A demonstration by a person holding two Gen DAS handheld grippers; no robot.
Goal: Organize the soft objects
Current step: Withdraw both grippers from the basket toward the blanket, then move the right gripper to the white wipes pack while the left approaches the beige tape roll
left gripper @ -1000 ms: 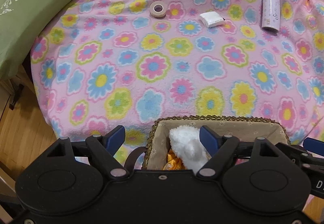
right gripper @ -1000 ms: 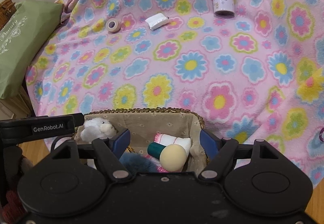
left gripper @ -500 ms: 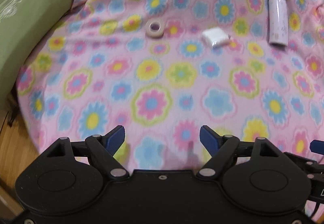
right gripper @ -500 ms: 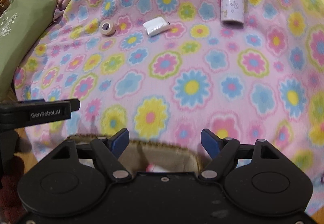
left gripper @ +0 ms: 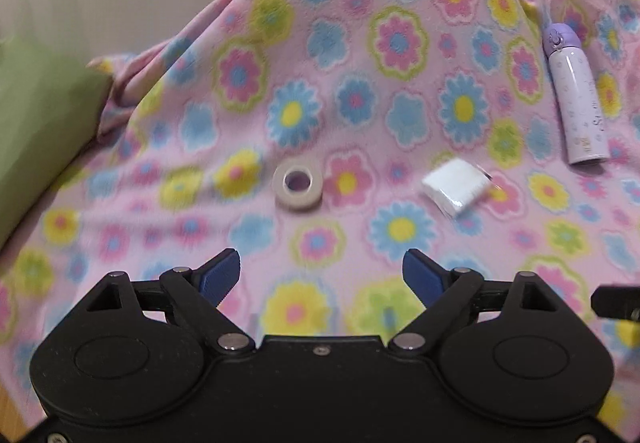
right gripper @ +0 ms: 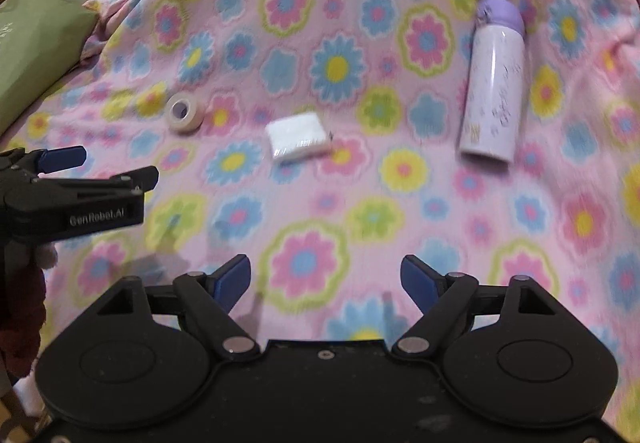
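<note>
Both grippers, left gripper and right gripper, have just been opening, jaws apart with nothing between them. Beige tape roll is lying flat, hole up, far-left on the fleecy floral blanket. Soft, squarish white tissue pack is sitting to its right, with the smooth lilac bottle lying cap-far at the right.

White packet lies between tape roll and bottle.
</note>
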